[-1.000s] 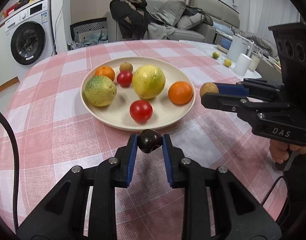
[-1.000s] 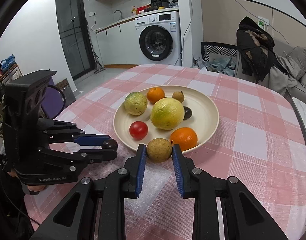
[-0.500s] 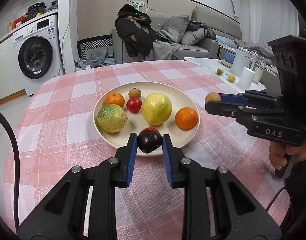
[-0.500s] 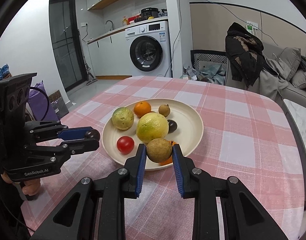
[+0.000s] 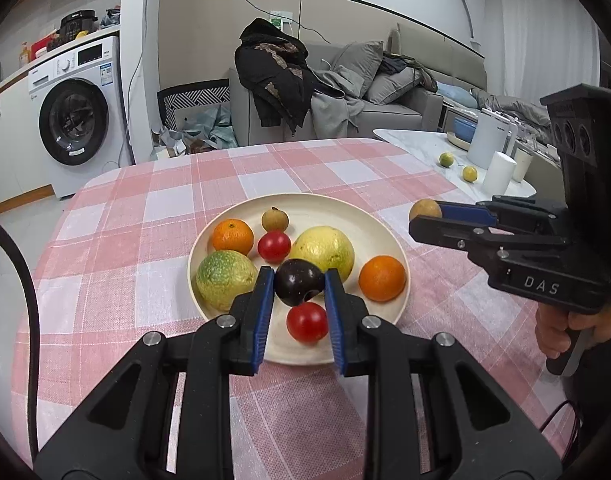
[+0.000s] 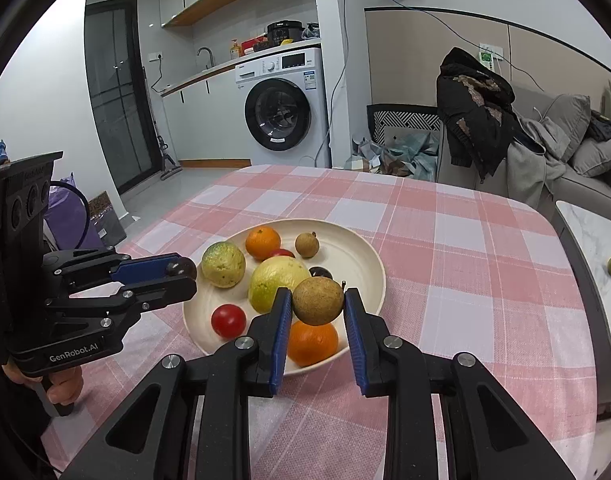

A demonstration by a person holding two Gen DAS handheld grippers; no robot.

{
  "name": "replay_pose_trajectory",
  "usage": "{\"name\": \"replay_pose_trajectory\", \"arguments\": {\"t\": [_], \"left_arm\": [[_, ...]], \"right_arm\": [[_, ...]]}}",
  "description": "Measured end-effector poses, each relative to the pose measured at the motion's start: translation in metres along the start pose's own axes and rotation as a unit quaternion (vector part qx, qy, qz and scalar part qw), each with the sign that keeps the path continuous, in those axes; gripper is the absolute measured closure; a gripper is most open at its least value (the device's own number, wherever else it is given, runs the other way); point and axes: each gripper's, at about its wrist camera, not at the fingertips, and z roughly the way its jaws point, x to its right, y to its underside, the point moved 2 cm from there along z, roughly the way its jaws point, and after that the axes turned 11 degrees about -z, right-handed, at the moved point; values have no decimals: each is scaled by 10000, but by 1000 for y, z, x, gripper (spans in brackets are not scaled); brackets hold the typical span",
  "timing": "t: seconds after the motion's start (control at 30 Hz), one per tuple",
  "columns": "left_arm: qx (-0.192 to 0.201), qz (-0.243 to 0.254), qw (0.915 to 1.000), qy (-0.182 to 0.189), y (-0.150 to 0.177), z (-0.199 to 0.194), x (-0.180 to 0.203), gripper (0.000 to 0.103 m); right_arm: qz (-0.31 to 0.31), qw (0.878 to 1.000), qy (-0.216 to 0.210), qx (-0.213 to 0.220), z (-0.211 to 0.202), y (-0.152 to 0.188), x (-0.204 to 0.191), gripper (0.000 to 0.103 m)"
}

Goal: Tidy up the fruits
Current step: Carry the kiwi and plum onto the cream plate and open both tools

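The left gripper (image 5: 299, 286) is clamped on a small dark purple round fruit (image 5: 299, 282), the right gripper (image 6: 317, 306) on a brown rough-skinned round fruit (image 6: 318, 301); both fruits hang over the near rim of the cream round plate (image 6: 357, 256) of fruit, which lies straight ahead and below on the checked-cloth bench (image 6: 465, 248)

Both grippers now sit higher, the dark plum (image 5: 299, 282) and the brown longan (image 6: 318, 301) lifted above the plate (image 6: 369, 264).
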Motion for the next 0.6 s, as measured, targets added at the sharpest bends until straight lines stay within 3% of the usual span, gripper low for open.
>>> {"name": "replay_pose_trajectory", "arguments": {"t": [0.6], "left_arm": [[-123,-108,9998,-130,7,39,-19,81]], "right_arm": [[378,9991,90,-191,30,15,15,76]]}}
